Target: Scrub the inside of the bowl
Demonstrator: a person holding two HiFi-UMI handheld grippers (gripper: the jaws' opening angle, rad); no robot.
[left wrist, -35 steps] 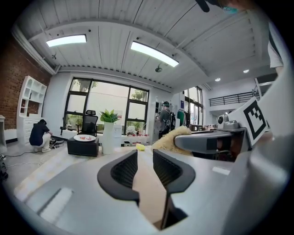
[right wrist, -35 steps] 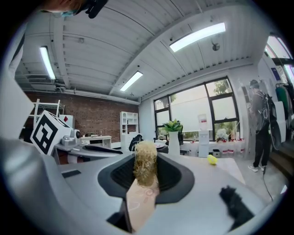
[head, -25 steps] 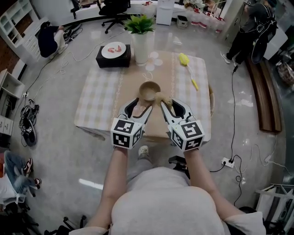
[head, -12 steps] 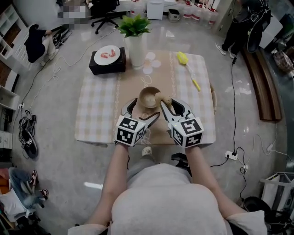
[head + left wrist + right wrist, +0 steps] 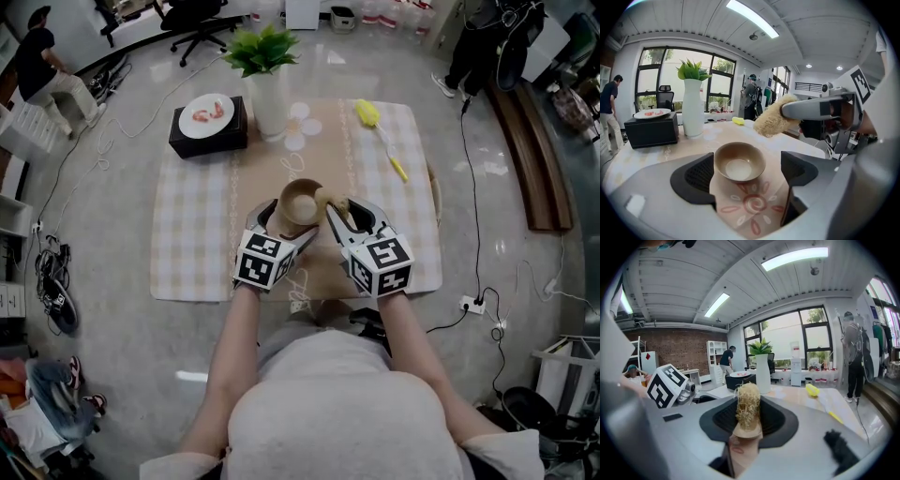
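On table (image 5: 197, 225), bowl (image 5: 739, 161) sits between just-opened left tongs (image 5: 750, 172); right tongs (image 5: 748, 427) grip scrubber (image 5: 748, 403).

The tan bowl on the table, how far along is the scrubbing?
Done: the right gripper is shut on the straw-coloured fibrous scrubber. In hand: the left gripper has just been opening its jaws, which stand either side of the tan round bowl, not pressing it. Left: likely gripping the bowl, then all the scrubbing; the scrubber is not yet inside.
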